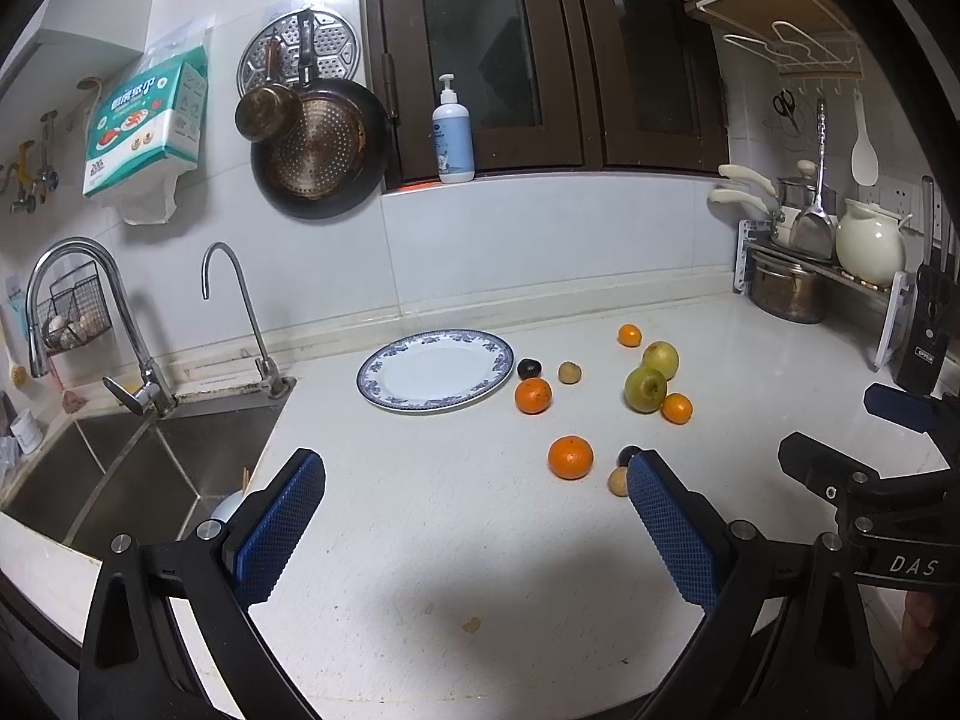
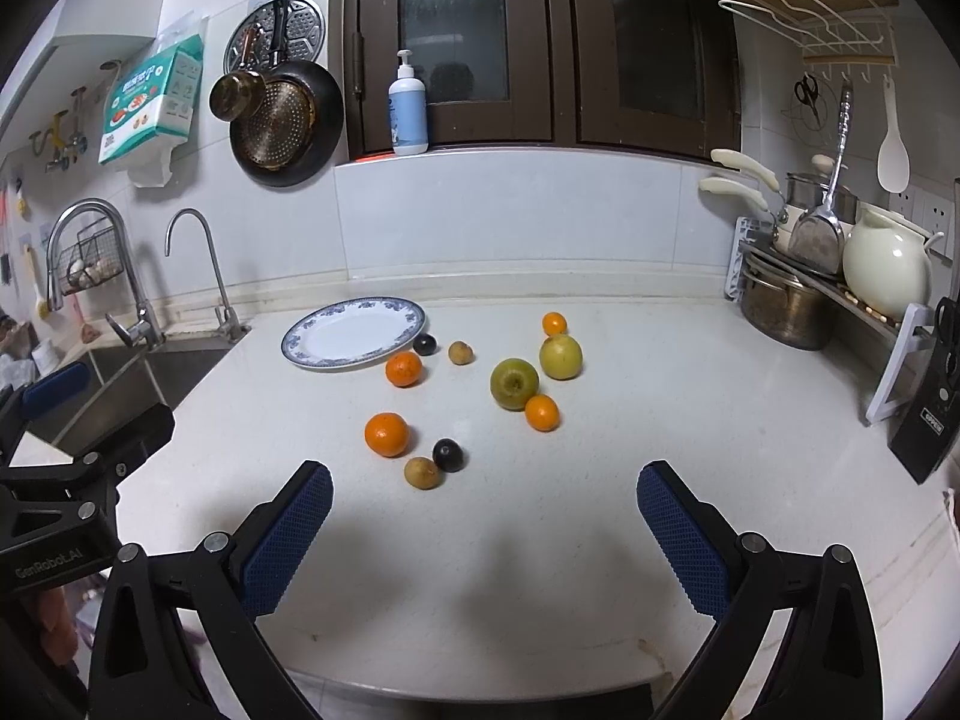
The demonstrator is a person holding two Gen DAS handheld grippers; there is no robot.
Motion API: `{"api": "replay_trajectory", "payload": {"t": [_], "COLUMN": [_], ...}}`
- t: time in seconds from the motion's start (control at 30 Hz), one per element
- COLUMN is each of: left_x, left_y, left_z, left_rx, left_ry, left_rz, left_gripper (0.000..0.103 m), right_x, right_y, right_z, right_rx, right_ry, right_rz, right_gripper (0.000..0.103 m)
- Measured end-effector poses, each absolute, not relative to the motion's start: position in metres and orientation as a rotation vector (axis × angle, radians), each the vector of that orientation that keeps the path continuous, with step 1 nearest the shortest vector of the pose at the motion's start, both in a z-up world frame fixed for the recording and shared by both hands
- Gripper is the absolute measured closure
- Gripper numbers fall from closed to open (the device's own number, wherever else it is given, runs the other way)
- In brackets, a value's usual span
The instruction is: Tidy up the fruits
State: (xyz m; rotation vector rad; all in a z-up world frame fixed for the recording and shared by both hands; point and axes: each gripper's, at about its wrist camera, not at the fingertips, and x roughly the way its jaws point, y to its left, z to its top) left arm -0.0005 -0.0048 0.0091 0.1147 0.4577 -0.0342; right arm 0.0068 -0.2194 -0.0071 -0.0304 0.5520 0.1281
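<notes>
**Nothing on the plate yet: all ten fruits were loose on the tabletop**

The blue-patterned plate [image 2: 354, 333] sat bare towards the back of the tabletop [image 2: 660, 420], near the corner by the sink [image 1: 150, 468]. No fruit lay on it, so as a judgement the sorting had not begun.

Just beside the plate's right rim were a dark round fruit [image 2: 425, 344], a small brown fruit [image 2: 461, 352] and a mandarin [image 2: 403, 369]. Further right, a green apple [image 2: 514, 383] stood next to a yellow-green apple [image 2: 560, 356]. A small mandarin [image 2: 554, 323] sat just behind the yellow one, and another mandarin [image 2: 542, 413] sat right against the front of the green one. Nearer the front edge lay a third group: a larger mandarin [image 2: 387, 434], a second brown fruit [image 2: 423, 472] and a second dark fruit [image 2: 448, 455], the last two touching or nearly so.

The left gripper [image 1: 474, 480] hovered over the front of the tabletop with its fingers spread wide and nothing between them. The right gripper [image 2: 483, 492] did the same, its fingers equally wide apart and empty, with the near group just ahead of its left finger.

All ten pieces were left to move, presumably onto the plate. The front group looked the easiest first reach, though the round fruits could roll when nudged.
</notes>
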Motion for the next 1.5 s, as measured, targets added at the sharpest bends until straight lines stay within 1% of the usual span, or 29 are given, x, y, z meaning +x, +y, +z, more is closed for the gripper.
{"api": "replay_trajectory", "payload": {"t": [1.27, 1.4, 1.5], "left_x": [0.003, 0.012, 0.021], "left_y": [0.0, 0.001, 0.001], "left_z": [0.008, 0.005, 0.0], "left_rx": [0.11, 0.134, 0.164], "left_ry": [0.45, 0.457, 0.464], "left_rz": [-0.061, -0.093, -0.127], "left_gripper": [0.001, 0.005, 0.01], "right_x": [0.009, 0.011, 0.017], "right_y": [-0.204, -0.202, -0.2], "right_z": [-0.008, -0.011, -0.014], "right_rx": [-0.045, -0.047, -0.046], "right_ry": [0.551, 0.558, 0.569], "right_rz": [0.127, 0.124, 0.12], "right_gripper": [0.001, 0.001, 0.001]}}
